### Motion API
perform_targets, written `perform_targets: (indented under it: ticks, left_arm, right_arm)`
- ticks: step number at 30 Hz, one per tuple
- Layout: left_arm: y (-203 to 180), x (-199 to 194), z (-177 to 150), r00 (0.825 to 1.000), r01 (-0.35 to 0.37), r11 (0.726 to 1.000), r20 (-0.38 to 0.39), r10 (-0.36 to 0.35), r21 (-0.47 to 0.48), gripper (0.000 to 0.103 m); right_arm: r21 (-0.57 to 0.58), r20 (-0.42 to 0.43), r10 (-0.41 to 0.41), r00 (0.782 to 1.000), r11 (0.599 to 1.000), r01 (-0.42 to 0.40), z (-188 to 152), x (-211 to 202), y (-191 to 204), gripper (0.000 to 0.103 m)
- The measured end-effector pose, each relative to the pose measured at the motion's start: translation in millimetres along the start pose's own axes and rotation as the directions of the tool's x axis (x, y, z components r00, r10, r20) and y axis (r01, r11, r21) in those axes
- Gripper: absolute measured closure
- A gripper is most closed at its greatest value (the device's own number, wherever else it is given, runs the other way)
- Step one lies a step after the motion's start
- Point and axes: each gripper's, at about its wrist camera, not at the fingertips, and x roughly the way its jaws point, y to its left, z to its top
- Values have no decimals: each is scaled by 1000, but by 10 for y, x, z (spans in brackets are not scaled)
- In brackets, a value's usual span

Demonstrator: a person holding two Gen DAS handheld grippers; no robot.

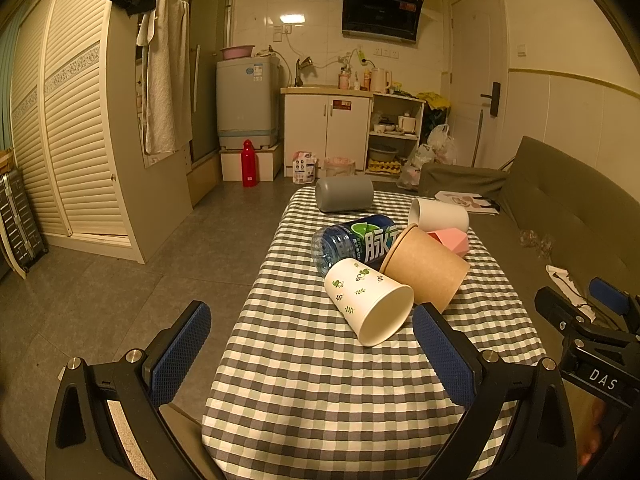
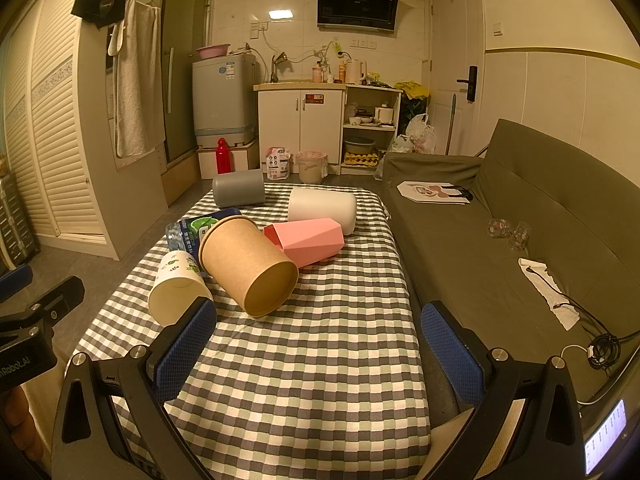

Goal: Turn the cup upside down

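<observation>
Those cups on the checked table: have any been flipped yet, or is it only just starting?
Only starting. Nothing is flipped: the white leaf cup, brown cup, pink cup, white cup and grey cup all lie on their sides. Both tongs are open and hold nothing.

Dim, yellowish indoor light (a glare patch on the wall tiles (image 1: 292, 19)), sharp focus, edges fisheye-bent and vignetted.

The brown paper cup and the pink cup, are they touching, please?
Touching: in the right wrist view the brown paper cup lies against the pink cup, no gap showing.
</observation>
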Motion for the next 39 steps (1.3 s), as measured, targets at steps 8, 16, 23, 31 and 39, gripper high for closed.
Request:
perform_targets:
  ticks: [8,16,23,31,39]
  left_arm:
    - [2,14,-25,1000,-2,1000,-10,2,1,0]
    - [17,151,23,996,-9,1000,-92,8,-17,0]
    - [40,410,245,989,-28,1000,-142,27,-9,0]
    - [115,862,548,985,-50,999,-165,50,4,0]
    - [245,1414,699,976,-85,996,-202,81,-12,0]
  right_arm:
    - [-1,-2,2,1000,1000,-2,-8,-2,2,0]
    - [31,-67,34,997,999,-32,84,84,-4,0]
    - [38,-118,43,992,999,-39,360,321,-110,0]
    - [46,-172,69,983,997,-62,835,826,-105,0]
    - [189,-358,58,932,982,11,1092,1691,-188,0]
